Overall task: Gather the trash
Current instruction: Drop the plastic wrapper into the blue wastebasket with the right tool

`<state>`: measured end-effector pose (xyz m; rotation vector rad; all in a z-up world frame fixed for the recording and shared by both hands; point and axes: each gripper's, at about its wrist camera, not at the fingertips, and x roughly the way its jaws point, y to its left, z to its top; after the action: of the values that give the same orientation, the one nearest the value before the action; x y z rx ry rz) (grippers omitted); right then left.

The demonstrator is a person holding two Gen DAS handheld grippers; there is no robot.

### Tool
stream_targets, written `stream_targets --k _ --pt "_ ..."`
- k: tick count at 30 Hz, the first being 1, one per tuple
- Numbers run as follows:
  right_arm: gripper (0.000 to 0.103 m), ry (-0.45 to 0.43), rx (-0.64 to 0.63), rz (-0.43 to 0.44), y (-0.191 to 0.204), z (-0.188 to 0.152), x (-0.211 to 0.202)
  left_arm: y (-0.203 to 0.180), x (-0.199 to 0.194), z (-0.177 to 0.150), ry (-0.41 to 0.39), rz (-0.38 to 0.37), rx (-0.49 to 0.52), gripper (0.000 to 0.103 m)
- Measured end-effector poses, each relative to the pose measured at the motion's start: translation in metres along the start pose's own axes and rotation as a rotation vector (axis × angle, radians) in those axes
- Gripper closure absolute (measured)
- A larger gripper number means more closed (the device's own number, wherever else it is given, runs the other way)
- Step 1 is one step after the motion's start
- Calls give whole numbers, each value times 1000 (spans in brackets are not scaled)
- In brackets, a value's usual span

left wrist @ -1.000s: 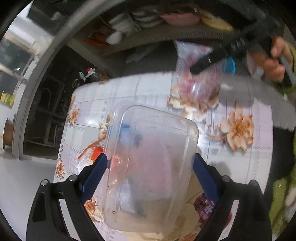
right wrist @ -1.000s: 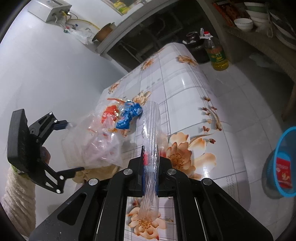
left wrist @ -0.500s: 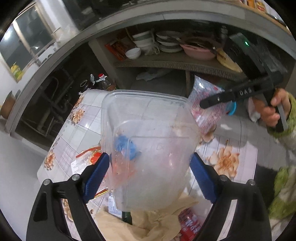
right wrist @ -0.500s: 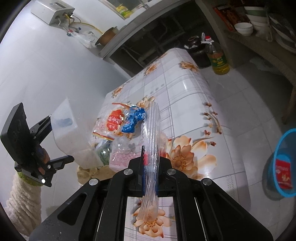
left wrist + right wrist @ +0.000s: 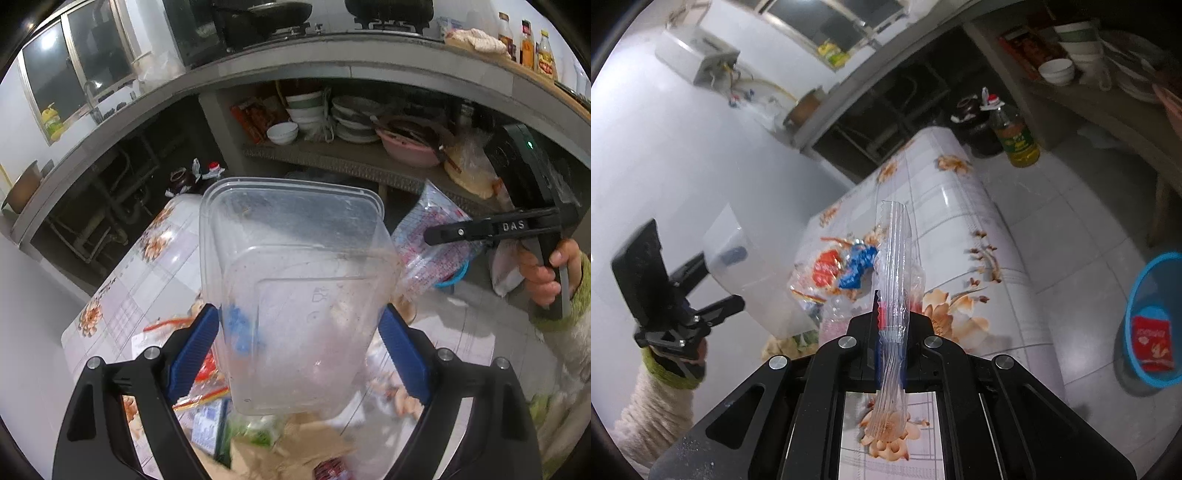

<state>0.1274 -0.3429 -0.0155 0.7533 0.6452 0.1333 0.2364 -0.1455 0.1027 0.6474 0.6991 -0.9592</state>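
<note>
A clear plastic container (image 5: 295,295), probably light, thin-walled and slippery, is being held above the bench (image 5: 945,206) across its side walls by the wide-spread left hand-held gripper (image 5: 299,332), while a limp plastic bag (image 5: 892,280) is being pinched flat by the right hand-held gripper (image 5: 891,325).

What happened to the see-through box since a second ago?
The left gripper lifted the clear plastic container up off the table, still gripping it, and tilted it. The right gripper stays shut on the clear plastic bag. The wrappers remain on the table.
</note>
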Motion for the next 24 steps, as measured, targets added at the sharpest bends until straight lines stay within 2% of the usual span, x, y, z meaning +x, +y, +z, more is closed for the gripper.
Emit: stream_targets --k 5,8,12,16,20,24 --pt "98 -87 43 -41 -24 0 -41 -28 11 34 -48 -52 -9 18" --pt "98 -142 76 -107 -48 -3 -70 -55 26 58 -68 -71 20 18" --pt "98 -191 144 -206 -83 -11 -98 -95 56 87 -68 -150 30 17" --pt "98 -224 215 -351 -123 -26 -122 -159 106 109 -29 -232 74 17" --pt "98 -216 328 -431 -173 -44 -131 -215 163 120 36 -310 89 17" --pt "98 -210 448 -462 -221 -62 -129 -252 220 128 114 -352 59 17"
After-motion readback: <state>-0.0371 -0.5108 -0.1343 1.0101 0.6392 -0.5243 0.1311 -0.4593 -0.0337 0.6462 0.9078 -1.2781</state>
